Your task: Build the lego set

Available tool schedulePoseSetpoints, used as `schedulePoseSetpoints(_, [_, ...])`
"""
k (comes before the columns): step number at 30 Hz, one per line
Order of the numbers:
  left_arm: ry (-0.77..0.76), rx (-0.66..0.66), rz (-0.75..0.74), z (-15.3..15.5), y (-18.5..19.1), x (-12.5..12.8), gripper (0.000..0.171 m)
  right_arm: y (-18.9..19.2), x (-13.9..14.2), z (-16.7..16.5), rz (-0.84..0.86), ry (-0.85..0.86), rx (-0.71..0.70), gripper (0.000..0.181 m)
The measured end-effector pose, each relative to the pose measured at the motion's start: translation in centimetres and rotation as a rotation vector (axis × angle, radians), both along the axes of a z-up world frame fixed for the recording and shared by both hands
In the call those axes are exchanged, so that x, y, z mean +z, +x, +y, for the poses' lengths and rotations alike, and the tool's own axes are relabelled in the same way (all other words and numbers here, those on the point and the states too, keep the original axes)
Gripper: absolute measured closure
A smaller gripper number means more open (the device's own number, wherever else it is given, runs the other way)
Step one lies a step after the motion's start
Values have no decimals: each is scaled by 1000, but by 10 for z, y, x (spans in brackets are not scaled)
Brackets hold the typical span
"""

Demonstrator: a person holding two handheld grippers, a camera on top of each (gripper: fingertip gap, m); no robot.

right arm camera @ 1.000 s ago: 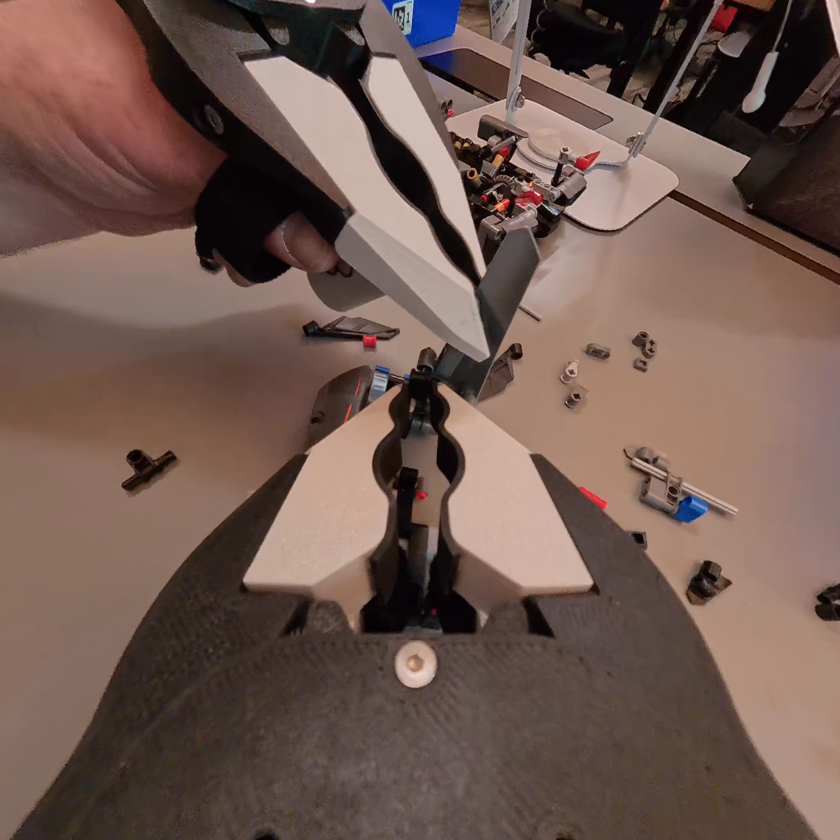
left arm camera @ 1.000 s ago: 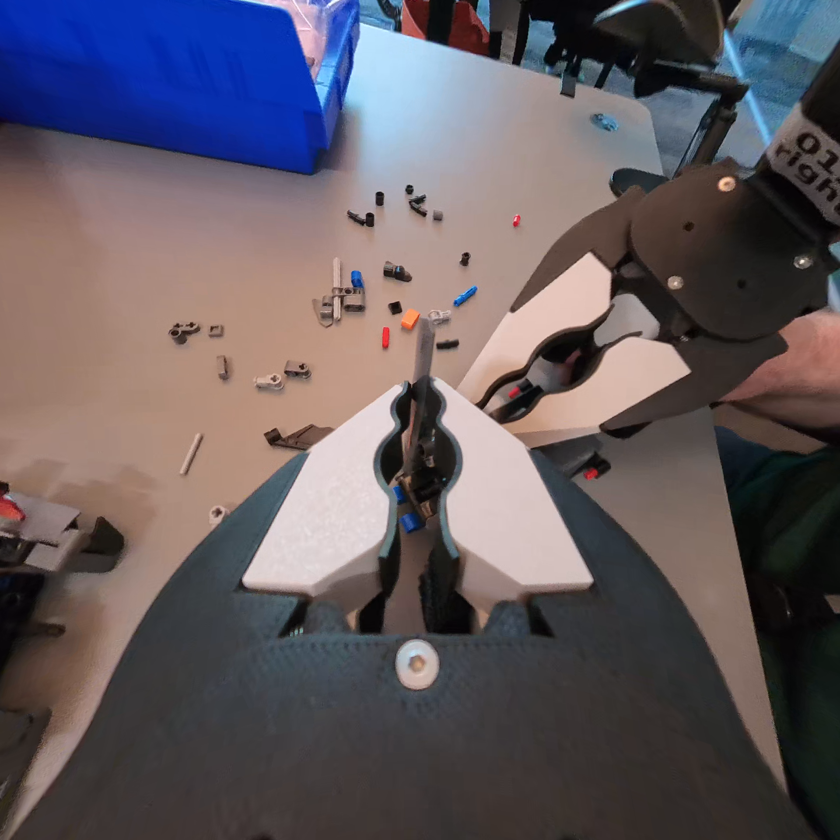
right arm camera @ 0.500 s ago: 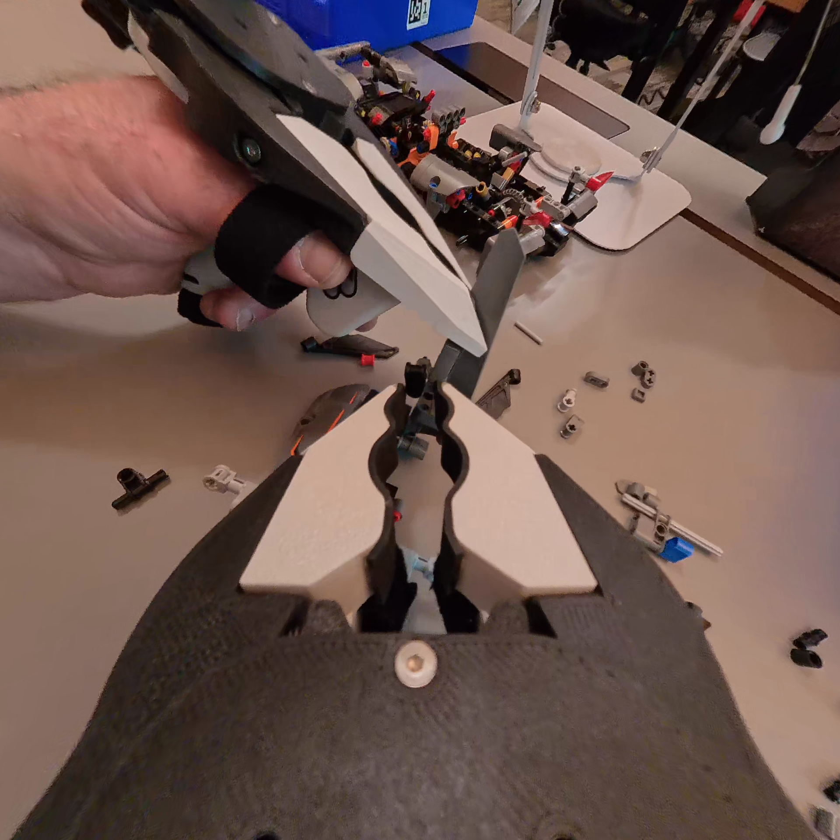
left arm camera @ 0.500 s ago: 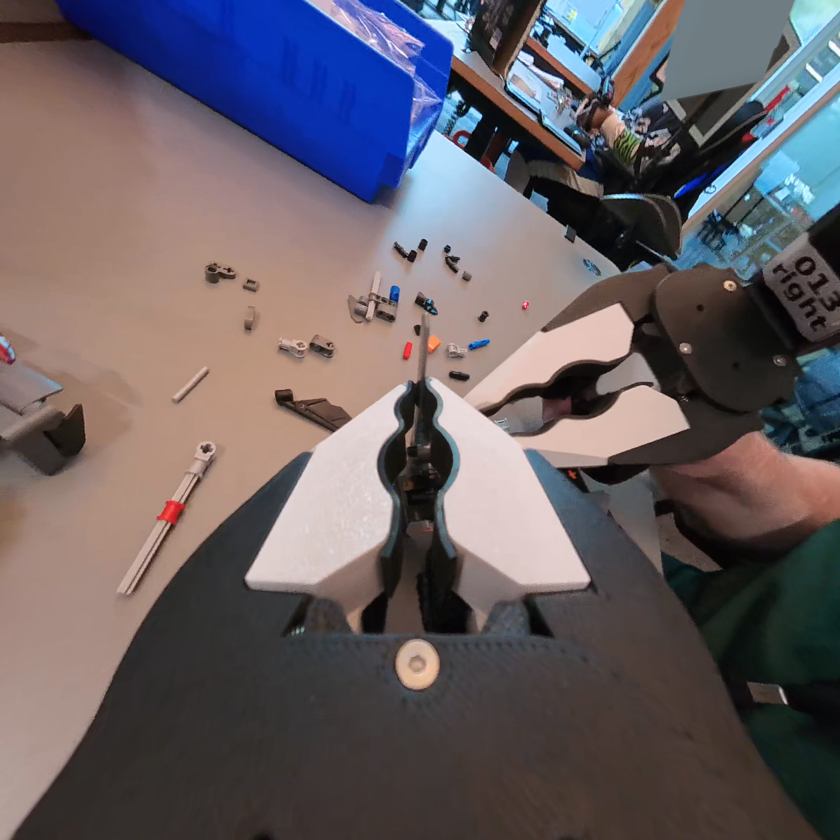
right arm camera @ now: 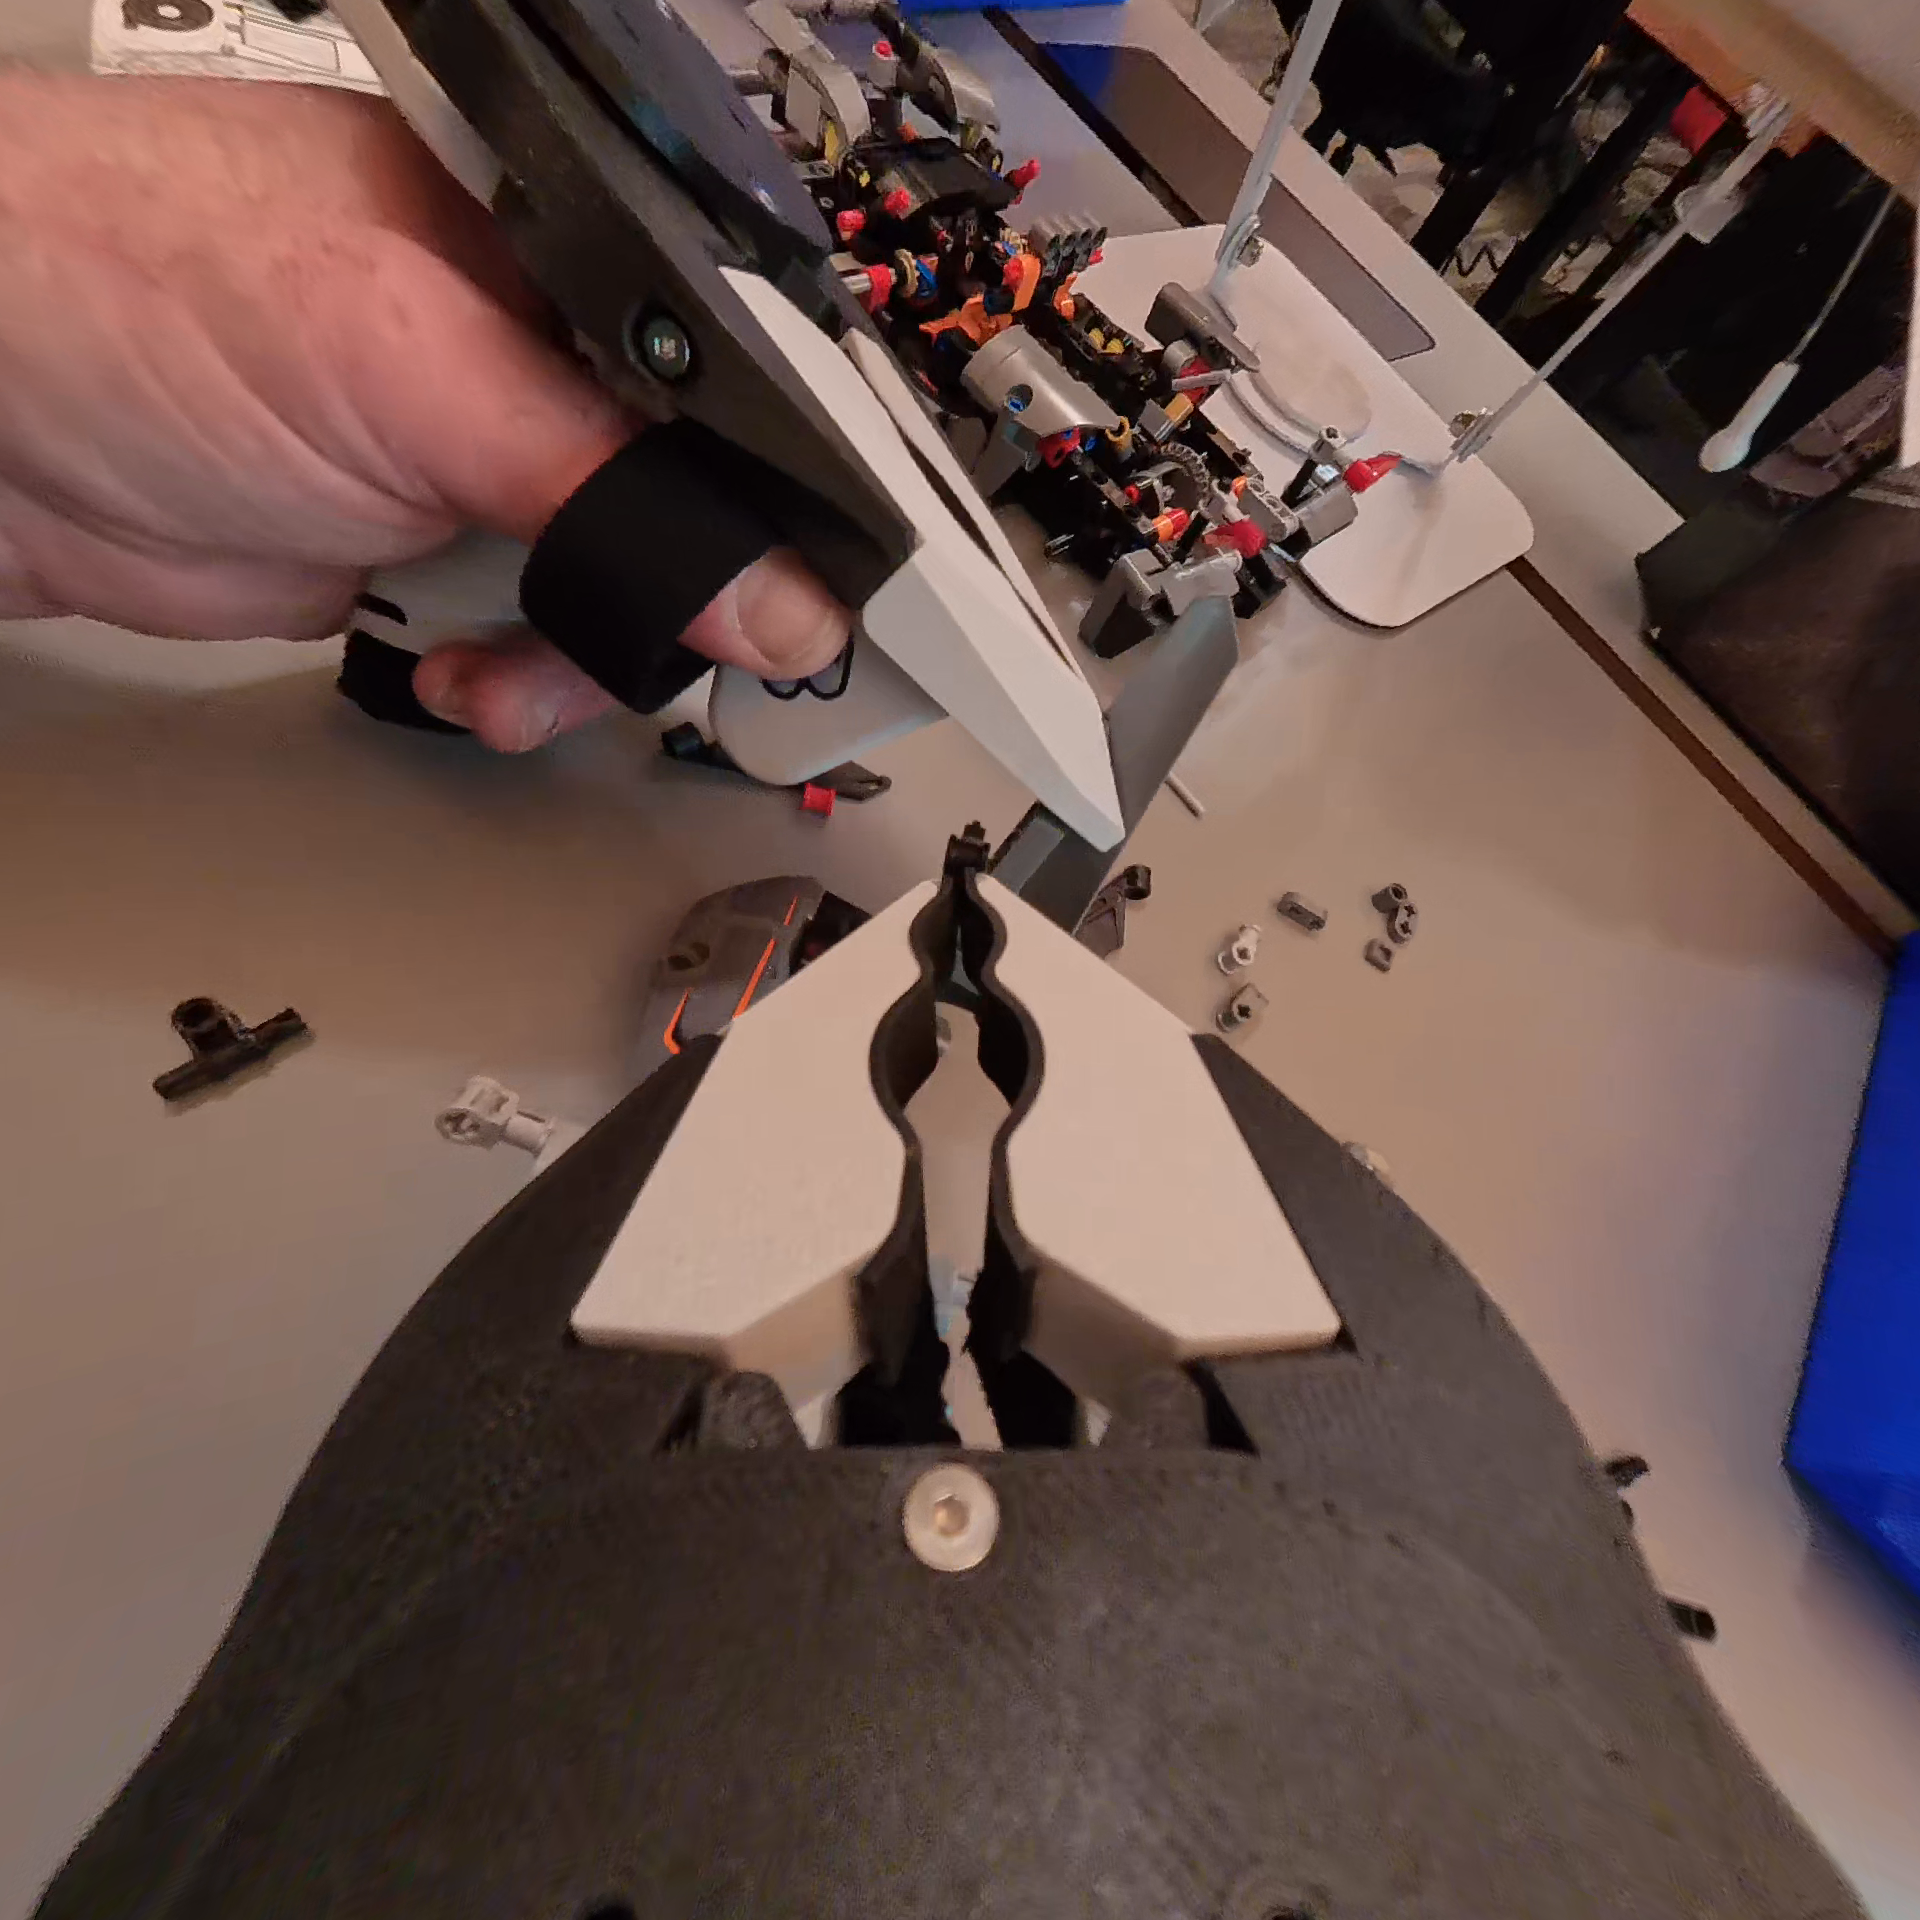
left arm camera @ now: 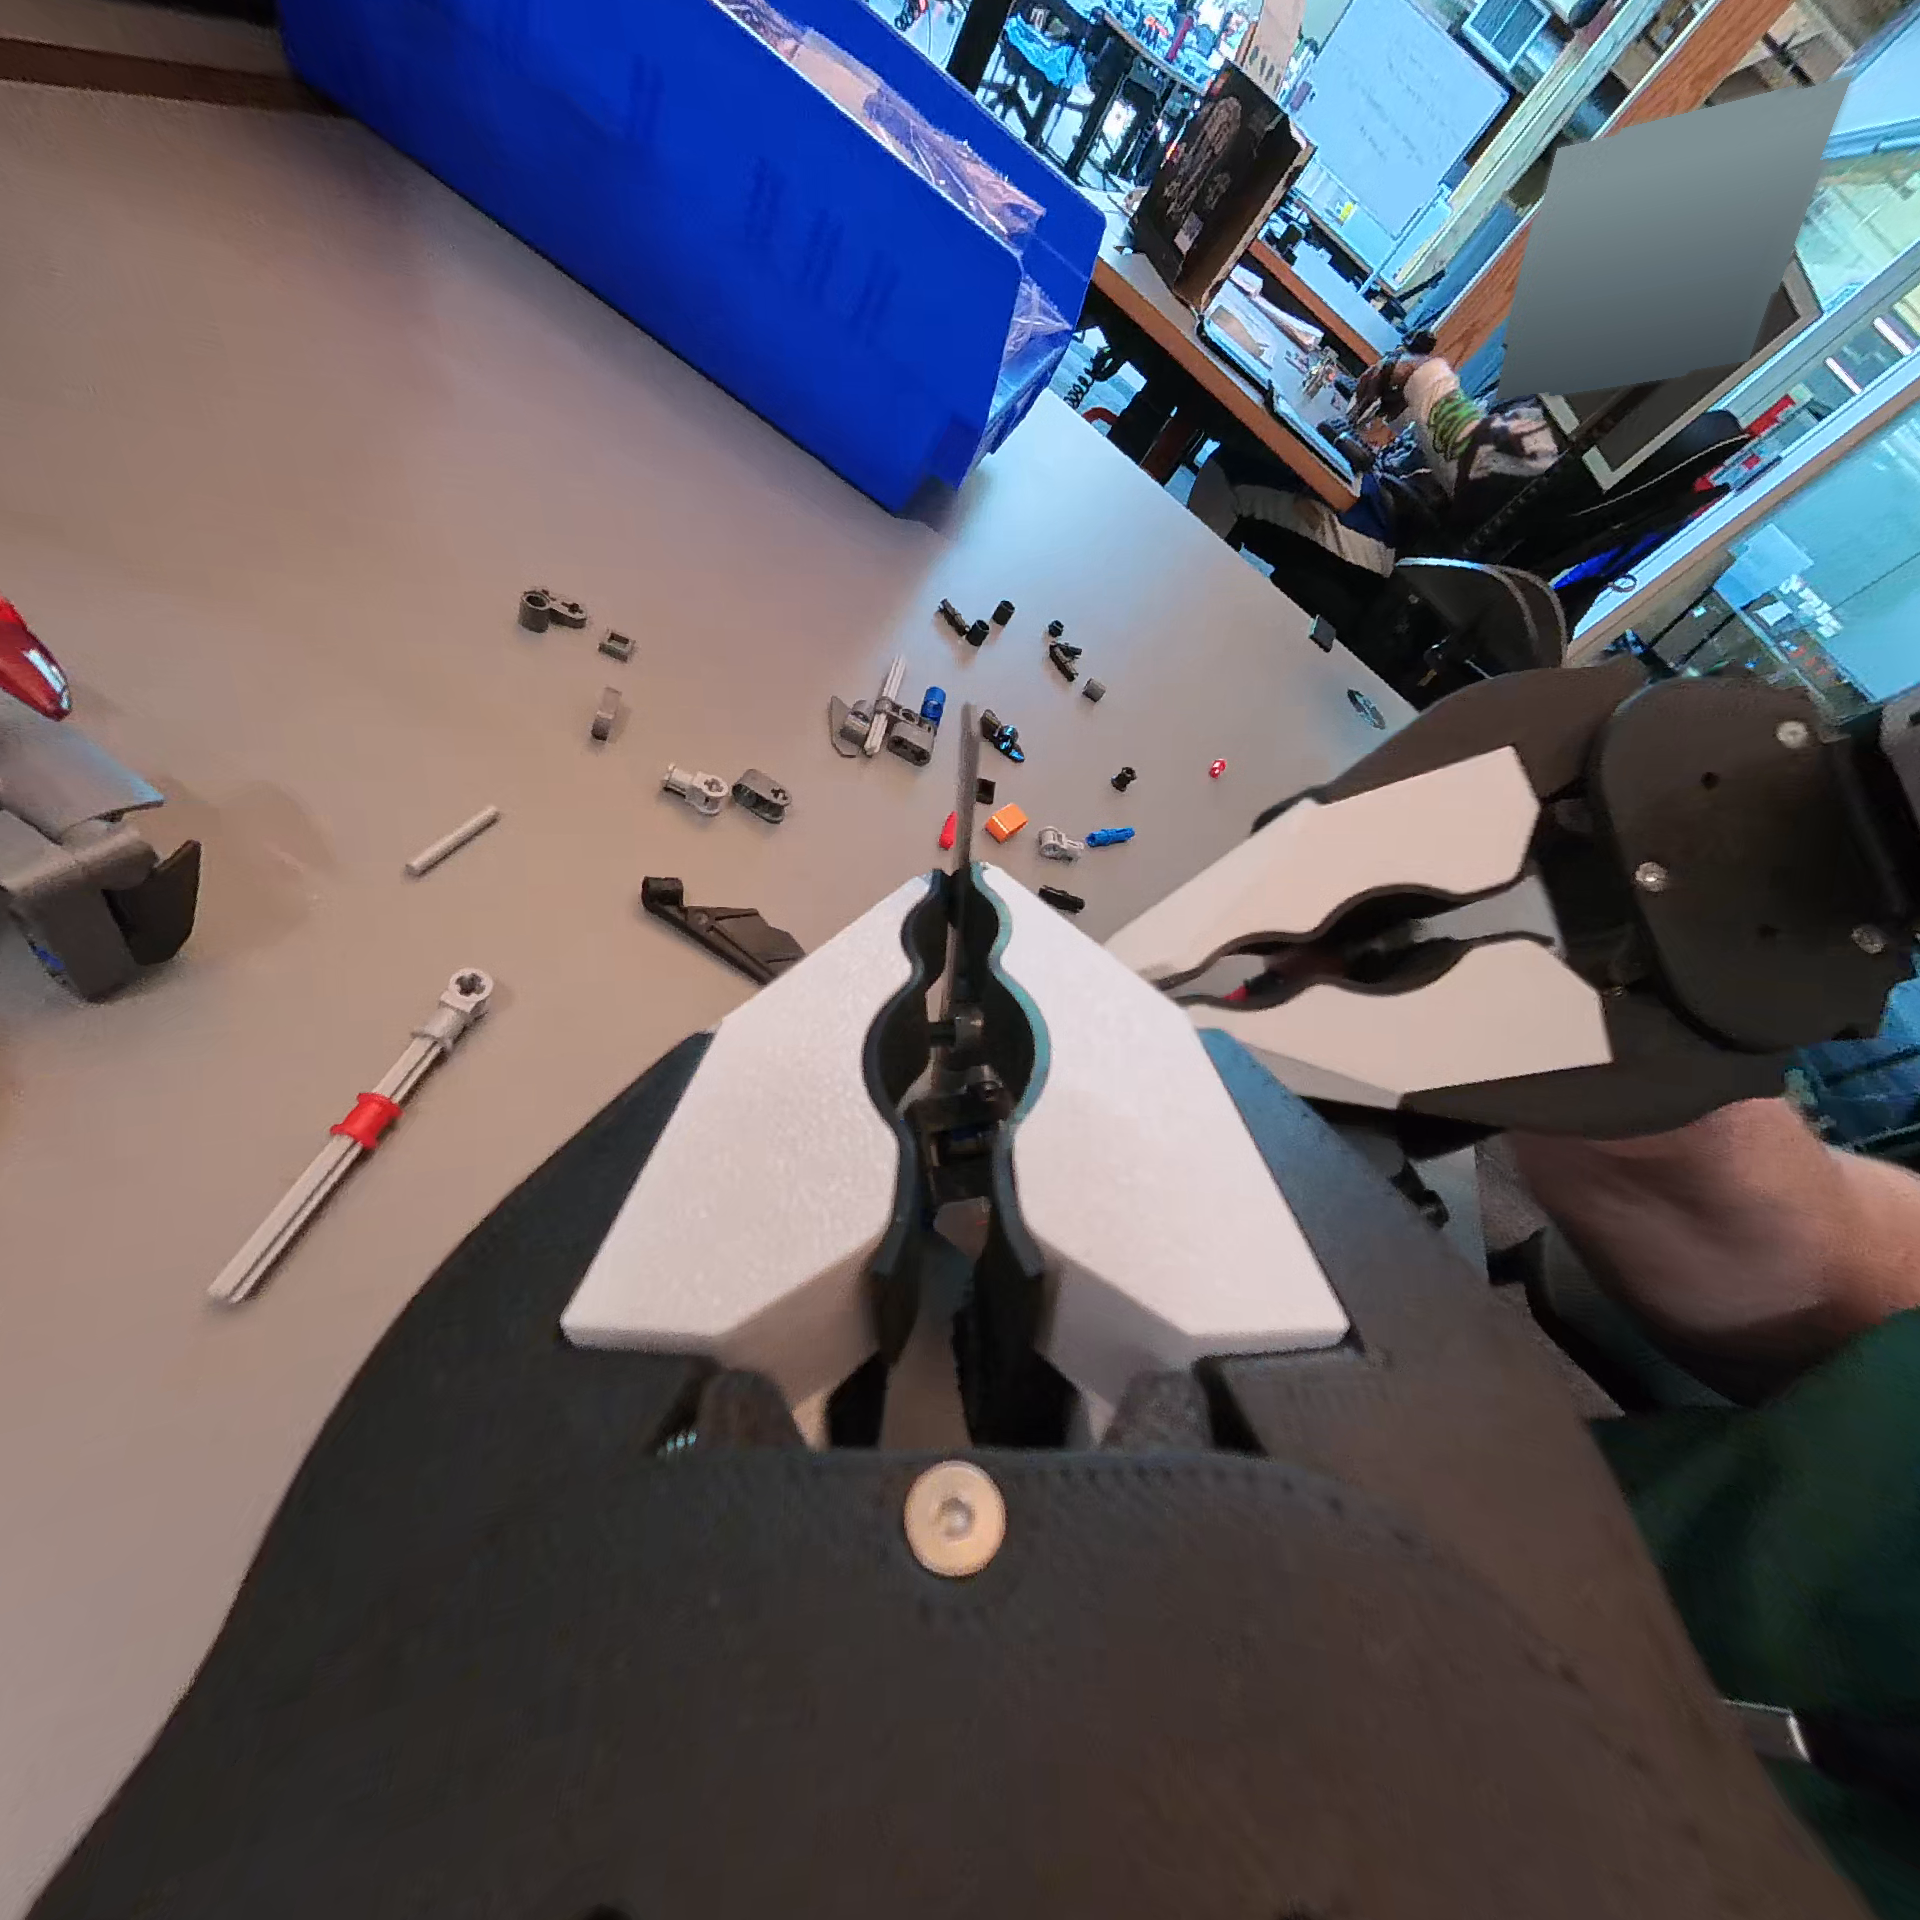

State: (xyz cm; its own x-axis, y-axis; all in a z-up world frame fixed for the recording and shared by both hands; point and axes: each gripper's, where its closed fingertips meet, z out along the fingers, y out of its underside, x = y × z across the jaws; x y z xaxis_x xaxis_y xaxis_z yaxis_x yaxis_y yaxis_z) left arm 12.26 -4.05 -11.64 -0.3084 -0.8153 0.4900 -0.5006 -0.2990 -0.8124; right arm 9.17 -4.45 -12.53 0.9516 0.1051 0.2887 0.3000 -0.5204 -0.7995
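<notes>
My left gripper (left arm camera: 961, 885) is shut on a flat dark grey panel (left arm camera: 967, 790) that sticks up past its tips, with small black connectors between the jaws. It also shows in the right wrist view (right arm camera: 1101, 821), held by a hand, with the grey panel (right arm camera: 1169, 696) pointing down. My right gripper (right arm camera: 961, 883) is shut on a small black piece (right arm camera: 970, 844), just below and left of the panel. In the left wrist view the right gripper (left arm camera: 1169, 977) is to the right, its tips close to my left fingers. The part-built Lego model (right arm camera: 1049, 353) stands behind.
A blue bin (left arm camera: 727, 229) stands at the table's back. Loose small pieces (left arm camera: 894, 717), a long grey axle with a red bush (left arm camera: 353, 1127) and a black panel (left arm camera: 717, 925) lie on the table. A grey-orange curved panel (right arm camera: 727, 961), a black T-piece (right arm camera: 223, 1039) and a white stand base (right arm camera: 1392, 509) lie near. Left and right tips are no more than a few centimetres apart. From either gripper's tips it is about 15 cm to the black T-piece (right arm camera: 223, 1039).
Both grippers have tilted and risen, so more of the room and model shows. My right gripper has drawn slightly back from the grey panel. Both stay shut.
</notes>
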Motion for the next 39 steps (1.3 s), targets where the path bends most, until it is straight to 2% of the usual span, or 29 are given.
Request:
schedulePoseSetpoints(4, [-15, 22, 2, 6, -1, -2, 171, 3, 2, 1, 70, -18, -8, 181])
schedulePoseSetpoints(9, [-26, 48, -4, 8, 1, -3, 171, 3, 13, -15, 4, 4, -29, 180])
schedulePoseSetpoints(12, [-33, 76, -4, 12, 0, -4, 171, 7, 27, -30, 29, 63, -88, 163])
schedulePoseSetpoints(16, [-65, 107, -2, 14, -3, -4, 171, 0, 40, -50, 143, 101, -91, 124])
schedulePoseSetpoints(21, [-44, 114, -8, 13, -6, -4, 171, 4, 12, -51, 236, -24, 2, 93])
schedulePoseSetpoints(24, [-9, 131, -13, 11, -9, -3, 171, -16, 2, -50, 388, -124, 109, 90])
schedulePoseSetpoints(30, [-74, 161, 6, 14, -12, -6, 171, -27, -17, -58, 276, -255, 156, 97])
schedulePoseSetpoints(33, [-121, 163, 16, 14, -12, -6, 171, -26, -15, -58, 307, -238, 156, 99])
schedulePoseSetpoints(36, [-103, 155, 7, 10, -13, -3, 171, -25, -23, -64, 275, -272, 170, 99])
schedulePoseSetpoints(39, [-169, 164, 6, 10, -13, -3, 171, -25, -26, -67, 302, -260, 183, 99])
